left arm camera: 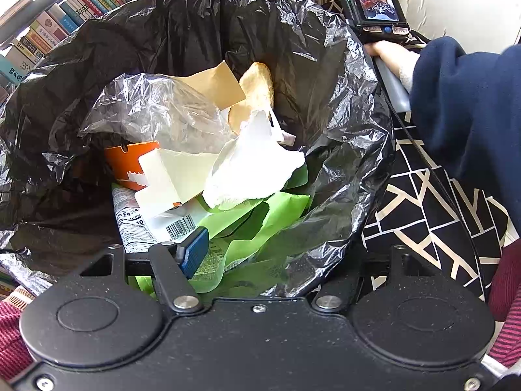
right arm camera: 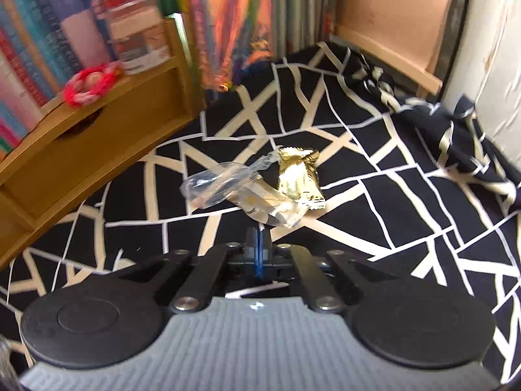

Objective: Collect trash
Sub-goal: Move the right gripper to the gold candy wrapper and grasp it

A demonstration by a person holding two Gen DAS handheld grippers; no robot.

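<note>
A black trash bag (left arm camera: 228,32) stands wide open below my left gripper (left arm camera: 293,251). Inside lie crumpled white paper (left arm camera: 254,163), green wrappers (left arm camera: 260,221), clear plastic (left arm camera: 156,110) and an orange carton (left arm camera: 130,159). My left gripper is open: its blue pad (left arm camera: 195,251) is inside the bag, the bag's near rim runs between the jaws, and the other finger is hidden. On a black cloth with cream lines (right arm camera: 407,195) lie a clear plastic wrapper (right arm camera: 221,182) and a gold wrapper (right arm camera: 299,176). My right gripper (right arm camera: 259,231) is shut, its pads pinching the clear wrapper's near edge.
A wooden shelf box (right arm camera: 81,150) with a pink ring (right arm camera: 88,88) on top stands left of the wrappers, with rows of books (right arm camera: 49,32) behind. A tan board (right arm camera: 390,16) and a white wall (right arm camera: 488,49) close the right side. A dark blue sleeve (left arm camera: 462,104) reaches past the bag.
</note>
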